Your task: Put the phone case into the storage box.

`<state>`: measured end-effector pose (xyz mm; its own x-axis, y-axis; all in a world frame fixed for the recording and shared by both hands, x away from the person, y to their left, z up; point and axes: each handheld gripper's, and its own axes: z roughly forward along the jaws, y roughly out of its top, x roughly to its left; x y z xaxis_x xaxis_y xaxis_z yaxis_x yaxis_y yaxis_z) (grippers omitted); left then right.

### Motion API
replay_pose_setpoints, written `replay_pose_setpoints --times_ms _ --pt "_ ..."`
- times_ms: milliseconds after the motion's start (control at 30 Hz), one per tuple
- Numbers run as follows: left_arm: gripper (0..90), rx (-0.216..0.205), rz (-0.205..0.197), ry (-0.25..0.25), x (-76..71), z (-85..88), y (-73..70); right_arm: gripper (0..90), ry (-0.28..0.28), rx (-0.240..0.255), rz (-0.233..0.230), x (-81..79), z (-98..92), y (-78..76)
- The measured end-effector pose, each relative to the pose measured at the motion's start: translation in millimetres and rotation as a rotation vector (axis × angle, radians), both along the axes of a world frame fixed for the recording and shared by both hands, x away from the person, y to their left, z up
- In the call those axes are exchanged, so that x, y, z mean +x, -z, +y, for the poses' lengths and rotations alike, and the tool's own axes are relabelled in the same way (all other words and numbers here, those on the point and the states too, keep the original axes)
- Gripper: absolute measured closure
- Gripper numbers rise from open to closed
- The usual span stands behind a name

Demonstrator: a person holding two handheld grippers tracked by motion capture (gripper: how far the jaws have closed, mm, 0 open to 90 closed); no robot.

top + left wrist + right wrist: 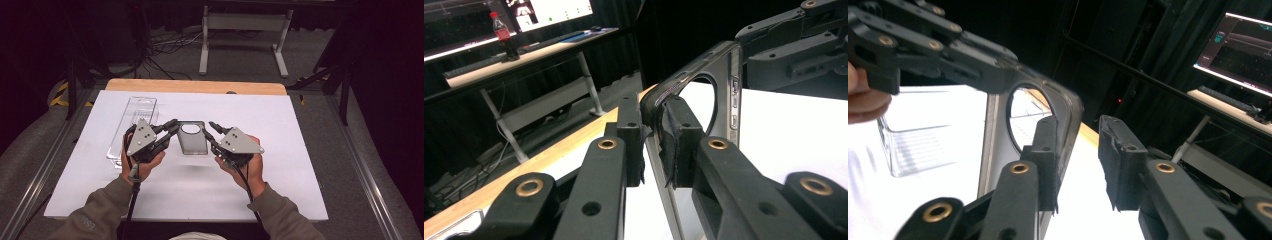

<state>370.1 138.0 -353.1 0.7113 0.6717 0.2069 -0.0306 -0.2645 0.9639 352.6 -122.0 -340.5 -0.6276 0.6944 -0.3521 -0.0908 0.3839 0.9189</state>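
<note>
Left black two-jaw gripper (pixel 172 125): grey triangular top plate, brass-ringed pivots behind foam-padded jaws, black cable trailing rearward. Right black two-jaw gripper (pixel 209 128): same. Olive-grey sleeves (pixel 102 207) behind.

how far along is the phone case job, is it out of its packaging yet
Done: the smoky phone case is out of the clear plastic package, which lies beside it on the white sheet.

In hand: the left gripper is clamped on the case's top corner. The right gripper is open, with the case's edge at one pad.

Left: where the case goes next isn't visible.
</note>
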Motion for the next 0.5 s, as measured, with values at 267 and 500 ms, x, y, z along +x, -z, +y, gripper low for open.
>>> replay_pose_setpoints --times_ms 267,500 --pt "80.1 0.008 -0.011 0.001 -1.6 1.3 -0.6 60.3 -0.020 -0.011 0.003 -0.7 -6.9 4.8" --pt "80.1 0.007 -0.016 0.000 -2.2 3.5 -1.9 52.1 -0.045 -0.022 0.009 -2.4 -9.8 9.4"
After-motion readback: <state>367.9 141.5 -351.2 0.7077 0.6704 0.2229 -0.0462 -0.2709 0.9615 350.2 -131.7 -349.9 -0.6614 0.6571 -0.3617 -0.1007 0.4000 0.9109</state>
